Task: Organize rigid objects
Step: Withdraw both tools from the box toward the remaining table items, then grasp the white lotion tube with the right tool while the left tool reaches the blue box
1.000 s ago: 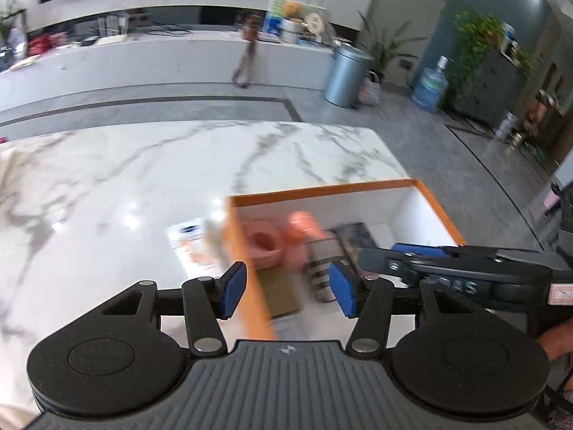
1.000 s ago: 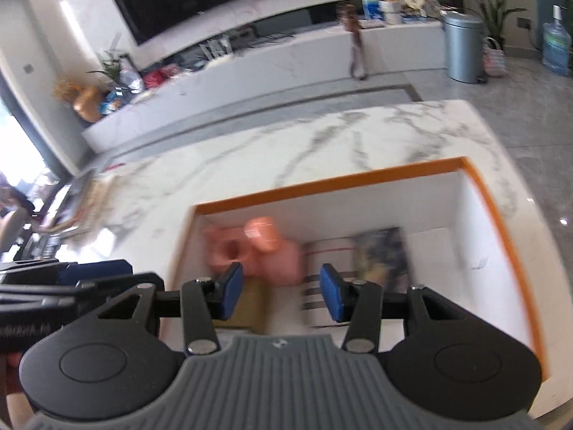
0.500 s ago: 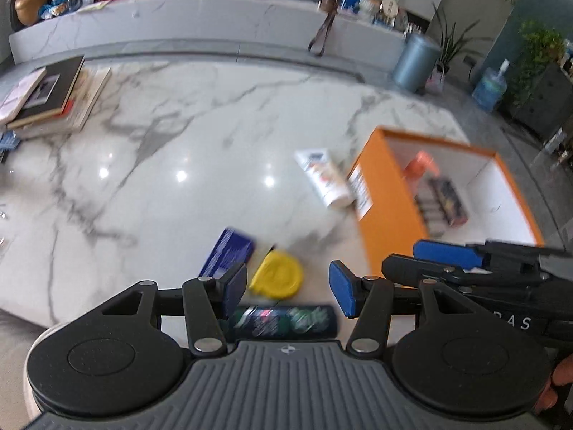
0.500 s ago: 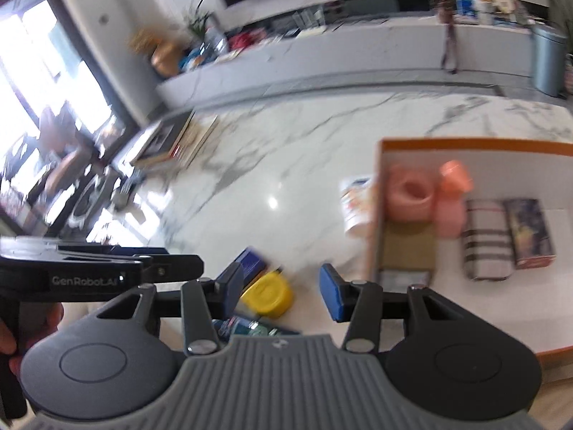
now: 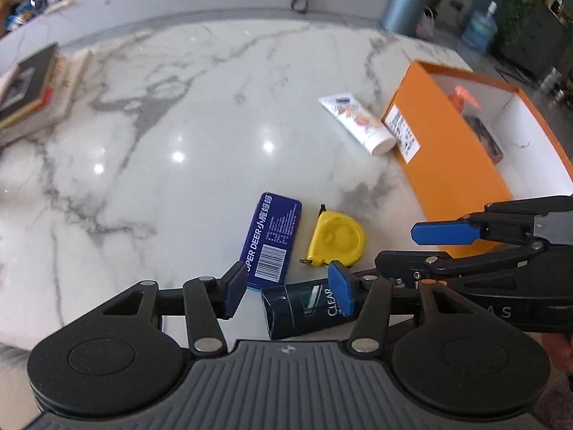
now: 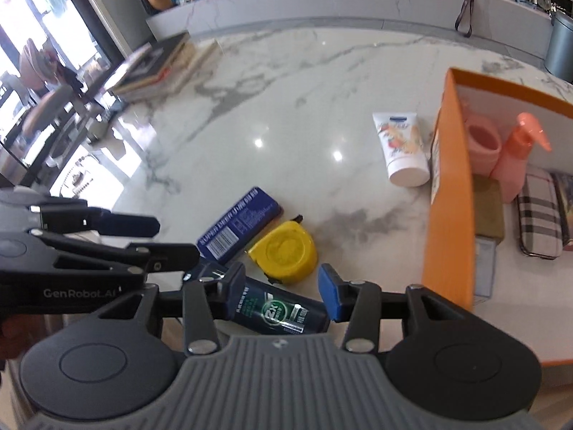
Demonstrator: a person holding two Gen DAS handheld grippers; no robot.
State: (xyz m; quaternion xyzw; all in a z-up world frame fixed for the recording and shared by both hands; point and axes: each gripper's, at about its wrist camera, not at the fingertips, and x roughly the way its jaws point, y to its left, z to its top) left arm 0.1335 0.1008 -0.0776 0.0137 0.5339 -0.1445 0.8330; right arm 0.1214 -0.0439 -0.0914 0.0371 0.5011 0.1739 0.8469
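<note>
Dark green and hard, the shampoo bottle (image 6: 283, 313) lies at the table's (image 5: 179, 107) near edge. It looks smooth and slippery, so its round middle should be gripped. Both tongs, left (image 5: 288, 292) and right (image 6: 281, 295), are held apart, empty.

The right gripper (image 6: 283, 292) hangs with its jaws apart over a dark bottle (image 6: 275, 310), next to a yellow tape measure (image 6: 284, 252) and an orange box (image 6: 447, 215).

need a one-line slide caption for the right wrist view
Open right hand-held gripper above a dark bottle, near a yellow tape measure, blue tin and orange box.
</note>
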